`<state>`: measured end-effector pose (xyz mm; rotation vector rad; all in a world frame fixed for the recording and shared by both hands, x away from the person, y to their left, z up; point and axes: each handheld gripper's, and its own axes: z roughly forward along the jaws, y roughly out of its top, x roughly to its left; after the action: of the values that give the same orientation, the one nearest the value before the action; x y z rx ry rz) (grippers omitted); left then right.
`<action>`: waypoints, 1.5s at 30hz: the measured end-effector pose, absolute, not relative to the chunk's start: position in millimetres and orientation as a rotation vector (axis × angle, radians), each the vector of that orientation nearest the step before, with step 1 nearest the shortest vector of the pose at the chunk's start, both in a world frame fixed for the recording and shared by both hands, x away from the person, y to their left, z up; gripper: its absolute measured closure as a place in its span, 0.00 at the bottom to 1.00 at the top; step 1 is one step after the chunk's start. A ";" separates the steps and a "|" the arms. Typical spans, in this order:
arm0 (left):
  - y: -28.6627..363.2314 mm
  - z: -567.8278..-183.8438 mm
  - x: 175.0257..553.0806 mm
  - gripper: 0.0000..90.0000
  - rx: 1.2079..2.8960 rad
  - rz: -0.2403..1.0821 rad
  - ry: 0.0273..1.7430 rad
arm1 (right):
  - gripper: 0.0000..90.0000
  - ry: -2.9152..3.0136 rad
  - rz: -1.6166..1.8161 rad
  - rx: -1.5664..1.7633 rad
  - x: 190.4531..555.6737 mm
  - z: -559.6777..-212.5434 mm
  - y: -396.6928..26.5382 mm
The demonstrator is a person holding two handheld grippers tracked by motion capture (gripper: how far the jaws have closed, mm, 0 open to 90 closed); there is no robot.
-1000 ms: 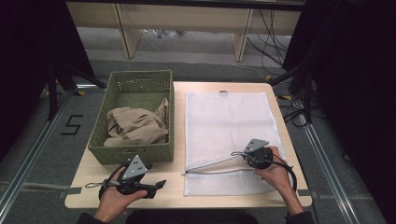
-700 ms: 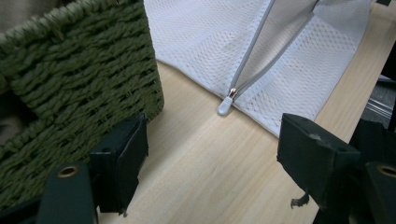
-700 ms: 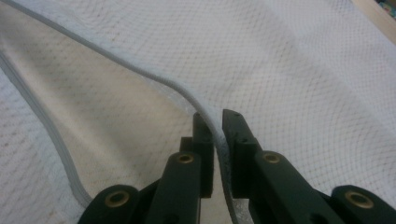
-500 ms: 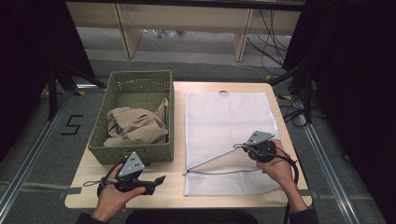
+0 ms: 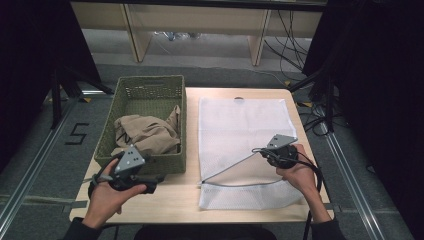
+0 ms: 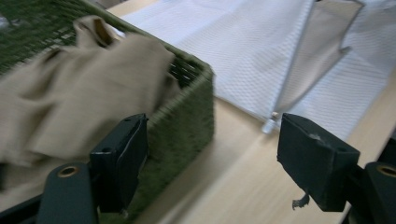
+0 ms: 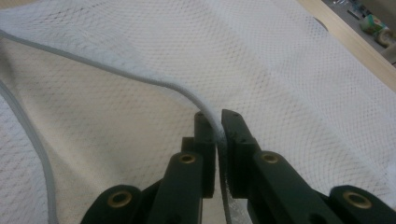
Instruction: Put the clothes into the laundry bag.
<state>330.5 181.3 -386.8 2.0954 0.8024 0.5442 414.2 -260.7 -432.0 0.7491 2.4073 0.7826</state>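
Observation:
A white mesh bag (image 5: 240, 125) lies flat on the wooden table (image 5: 170, 202). Its grey zip edge (image 7: 116, 72) is lifted along the near side. My right gripper (image 5: 260, 151) is shut on that edge. In the right gripper view the jaws (image 7: 218, 116) have just been closing and now pinch the mesh rim between them. A green woven basket (image 5: 150, 82) on the left holds a crumpled beige cloth (image 5: 147, 132). My left gripper (image 5: 154, 178) hovers open at the basket's near right corner (image 6: 196, 116), with the cloth (image 6: 79, 93) beyond its left jaw and nothing held.
The basket's wall stands directly in front of the left gripper. Bare table runs along the front edge between both hands. Cables hang off the table's right side (image 5: 312, 120), and shelving legs (image 5: 257, 47) stand on the floor behind.
The left hand has risen off the table, level with the basket's front wall. The right gripper has lifted the bag's zip edge higher, widening the bag's mouth.

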 end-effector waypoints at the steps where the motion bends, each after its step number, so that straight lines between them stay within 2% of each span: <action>1: 180.7 -382.3 335.1 0.26 2.094 0.532 0.819 | 0.96 2.409 0.781 0.761 413.1 -432.6 -260.0; 4: 183.1 -369.7 354.3 0.25 2.147 0.582 0.800 | 0.96 2.412 0.777 0.755 413.3 -434.1 -259.0; 8: 185.1 -366.9 390.8 0.22 2.186 0.566 0.802 | 0.95 2.423 0.770 0.755 413.9 -435.5 -258.7; 9: 187.3 -366.4 401.3 0.22 2.243 0.557 0.773 | 0.95 2.423 0.770 0.755 413.9 -435.5 -258.7; 13: 186.0 -380.0 438.6 0.19 2.270 0.481 0.770 | 0.95 2.433 0.755 0.761 414.2 -439.0 -258.5; 15: 183.2 -386.7 450.1 0.19 2.298 0.491 0.761 | 0.95 2.437 0.757 0.760 414.4 -439.2 -258.7; 18: 180.4 -394.0 469.5 0.18 2.393 0.427 0.742 | 0.95 2.438 0.752 0.760 414.6 -440.9 -258.9; 21: 177.1 -405.1 485.4 0.18 2.394 0.393 0.751 | 0.95 2.446 0.741 0.742 415.8 -443.3 -259.5; 24: 171.6 -422.5 496.4 0.19 2.534 0.365 0.752 | 0.94 2.451 0.740 0.758 413.9 -443.3 -258.7; 25: 170.7 -427.1 499.0 0.23 2.572 0.365 0.768 | 0.94 2.447 0.739 0.757 413.6 -442.9 -258.8; 26: 170.7 -430.2 501.1 0.42 2.605 0.362 0.783 | 0.94 2.444 0.742 0.757 413.6 -442.9 -259.1; 27: 171.8 -432.9 503.6 0.42 2.625 0.375 0.768 | 0.94 2.444 0.742 0.757 413.6 -442.9 -259.1; 29: 175.5 -435.0 509.8 0.65 2.618 0.446 0.832 | 0.94 2.444 0.745 0.761 413.8 -442.7 -259.7; 30: 177.8 -434.6 512.9 0.82 2.607 0.469 0.860 | 0.94 2.441 0.742 0.753 413.6 -442.6 -259.8; 31: 185.8 -436.3 522.0 0.84 2.518 0.471 0.970 | 0.94 2.445 0.744 0.758 413.7 -442.8 -259.7; 32: 185.8 -436.3 522.0 0.83 2.518 0.471 0.970 | 0.94 2.445 0.744 0.758 413.7 -442.8 -259.7; 33: 190.4 -437.1 526.5 0.83 2.458 0.465 1.046 | 0.94 2.444 0.743 0.757 413.8 -442.9 -259.7; 35: 195.9 -437.6 531.3 0.79 2.382 0.469 1.116 | 0.94 2.444 0.739 0.755 413.9 -443.0 -259.8; 36: 196.6 -437.4 531.8 0.73 2.340 0.460 1.143 | 0.94 2.444 0.741 0.754 414.1 -443.7 -259.7; 37: 197.3 -436.5 531.5 0.65 2.329 0.453 1.120 | 0.94 2.448 0.741 0.752 414.1 -444.1 -260.0; 38: 197.4 -436.8 529.9 0.47 2.303 0.436 1.103 | 0.94 2.446 0.735 0.705 416.1 -444.1 -261.6; 39: 198.3 -433.4 528.1 0.47 2.324 0.391 1.109 | 0.94 2.446 0.735 0.705 416.1 -444.1 -261.6; 40: 200.8 -425.7 524.3 0.41 2.340 0.370 1.120 | 0.94 2.450 0.737 0.742 414.8 -444.4 -261.3; 41: 201.5 -422.8 521.7 0.32 2.317 0.411 1.116 | 0.94 2.449 0.738 0.742 415.3 -444.9 -261.8; 43: 205.6 -415.4 515.7 0.25 2.299 0.432 1.095 | 0.94 2.452 0.737 0.743 415.2 -445.1 -261.7; 45: 210.6 -410.6 509.9 0.21 2.338 0.348 1.083 | 0.94 2.453 0.729 0.747 414.9 -444.7 -260.8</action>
<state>509.9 210.6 -410.6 2.3380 1.0834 0.3479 414.9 -260.8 -444.7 0.7473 2.4529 0.7290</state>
